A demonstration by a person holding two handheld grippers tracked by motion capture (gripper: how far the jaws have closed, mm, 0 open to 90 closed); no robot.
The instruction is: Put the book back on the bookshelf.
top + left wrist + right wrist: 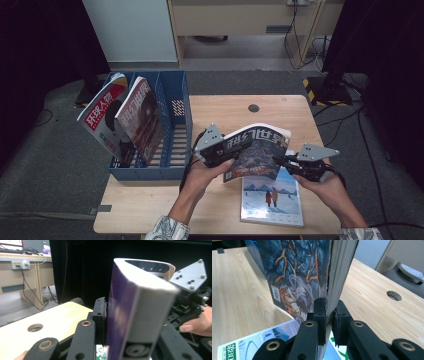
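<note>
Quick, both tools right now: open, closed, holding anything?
Left tool: closed on the dark-covered magazine, gripping its left edge.
Right tool: closed on the same magazine's opposite edge.

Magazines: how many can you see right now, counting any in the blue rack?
4: two lean in the blue plastic file rack, the red-covered magazine and brown-covered magazine; both grippers hold the dark-covered magazine; the snowy-scene magazine lies flat below. Others may be hidden.

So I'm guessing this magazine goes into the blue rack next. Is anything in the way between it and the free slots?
Nothing visible blocks it. The held magazine, clamped by the left gripper and right gripper, is above bare table beside the blue rack; two magazines fill its left slots.
</note>
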